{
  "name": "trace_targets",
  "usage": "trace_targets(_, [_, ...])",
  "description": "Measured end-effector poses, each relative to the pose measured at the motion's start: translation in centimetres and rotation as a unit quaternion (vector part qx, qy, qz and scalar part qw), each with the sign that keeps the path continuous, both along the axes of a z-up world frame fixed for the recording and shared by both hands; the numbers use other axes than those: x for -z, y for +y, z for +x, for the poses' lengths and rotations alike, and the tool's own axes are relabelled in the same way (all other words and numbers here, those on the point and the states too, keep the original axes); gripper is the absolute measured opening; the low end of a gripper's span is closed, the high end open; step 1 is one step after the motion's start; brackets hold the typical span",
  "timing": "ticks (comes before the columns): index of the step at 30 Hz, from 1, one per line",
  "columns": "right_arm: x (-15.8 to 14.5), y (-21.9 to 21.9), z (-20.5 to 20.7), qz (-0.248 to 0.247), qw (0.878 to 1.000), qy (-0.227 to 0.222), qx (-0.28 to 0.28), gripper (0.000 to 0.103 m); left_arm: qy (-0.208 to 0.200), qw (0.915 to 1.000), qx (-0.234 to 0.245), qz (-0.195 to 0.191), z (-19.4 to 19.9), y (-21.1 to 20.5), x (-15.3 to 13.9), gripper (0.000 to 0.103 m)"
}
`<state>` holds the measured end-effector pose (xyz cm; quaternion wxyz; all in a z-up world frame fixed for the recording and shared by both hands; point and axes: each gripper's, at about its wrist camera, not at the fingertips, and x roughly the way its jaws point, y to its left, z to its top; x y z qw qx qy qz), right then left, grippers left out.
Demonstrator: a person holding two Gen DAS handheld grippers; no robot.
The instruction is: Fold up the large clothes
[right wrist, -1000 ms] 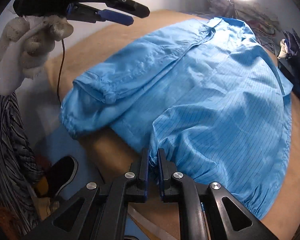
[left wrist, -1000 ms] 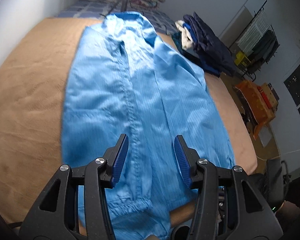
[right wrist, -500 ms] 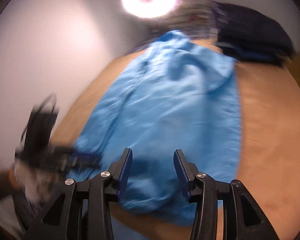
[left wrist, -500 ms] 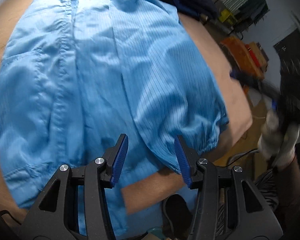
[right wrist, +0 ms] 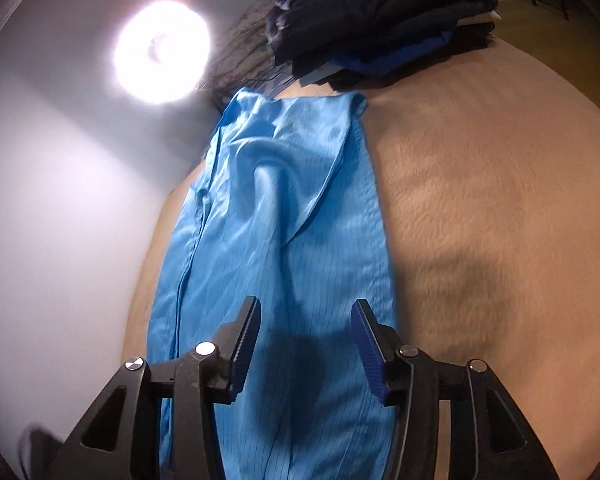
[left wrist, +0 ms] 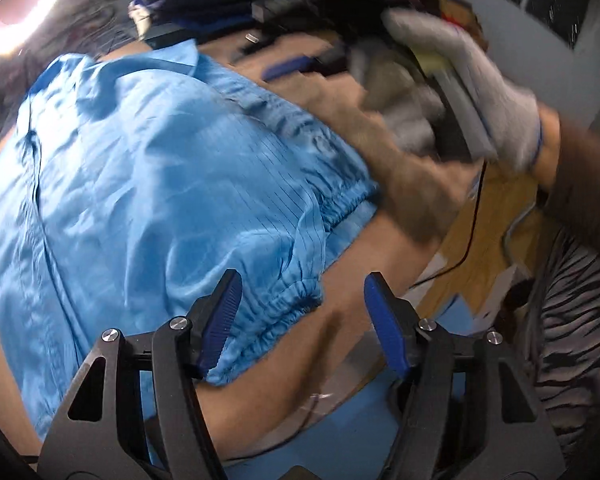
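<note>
Lying flat on a tan bed cover (right wrist: pixel 480 208), a large blue work coat (right wrist: pixel 284 240) awaits its next fold, its sides already turned inward so the body forms a long narrow strip. The left gripper (left wrist: pixel 302 320) hangs over the gathered cuff (left wrist: pixel 284 300) at the coat's near end, its jaws having just spread wider, with nothing pinched between them. The right gripper (right wrist: pixel 304 344), held by a gloved hand (left wrist: pixel 460 92), hovers above the striped fabric, its jaws likewise just opened and empty. Both tools appear placed to take the near end for a lengthwise fold toward the collar (right wrist: pixel 352 106). A pile of dark clothes (right wrist: pixel 380 20) sits beyond, beside a bright ring lamp (right wrist: pixel 162 50).
</note>
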<state>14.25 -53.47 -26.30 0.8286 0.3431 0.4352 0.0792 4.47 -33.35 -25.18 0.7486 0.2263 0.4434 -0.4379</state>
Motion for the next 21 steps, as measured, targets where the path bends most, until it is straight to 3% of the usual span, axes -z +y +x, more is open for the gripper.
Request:
trace_targets(4, [0.8,-1.4,2.3,0.022,1.0,-0.001,0.016,0.05,0.01,0.9998,-0.004,0.017,0.6,-0.8,1.6,0.065])
trace_targets(5, [0.8,-1.7,3.3,0.026,0.999,-0.001,0.019,0.05,0.014,0.9997,-0.007,0.017,0.6,-0.9,2.0,0.06])
trace_targets(6, [0.9,-2.1,4.3,0.031,0.999,-0.002,0.02,0.05,0.017,0.9996,-0.009,0.019,0.7,-1.0,2.3,0.046])
trace_targets(8, [1.1,-2.8,6.1,0.035,0.999,0.004,0.023,0.05,0.023,0.9994,-0.007,0.024,1.1,-1.0,2.8,0.031])
trace_targets(11, [1.7,-3.4,9.6,0.036,0.999,0.022,0.017,0.049,0.027,0.9995,0.003,0.018,1.0,-1.1,2.8,0.016])
trace_targets(14, [2.1,-2.8,12.1,-0.003,0.999,0.039,-0.006,0.046,0.035,0.9993,0.01,0.011,1.3,-1.1,2.6,0.008])
trace_targets(18, [3.4,-2.2,14.3,0.006,0.999,0.036,-0.024,0.008,0.061,0.9979,0.018,-0.008,1.7,-0.6,1.6,0.007])
trace_targets(21, [3.3,-1.4,15.3,-0.042,0.998,0.039,-0.035,0.0,0.093,0.9949,0.024,-0.032,1.7,0.1,0.6,0.006])
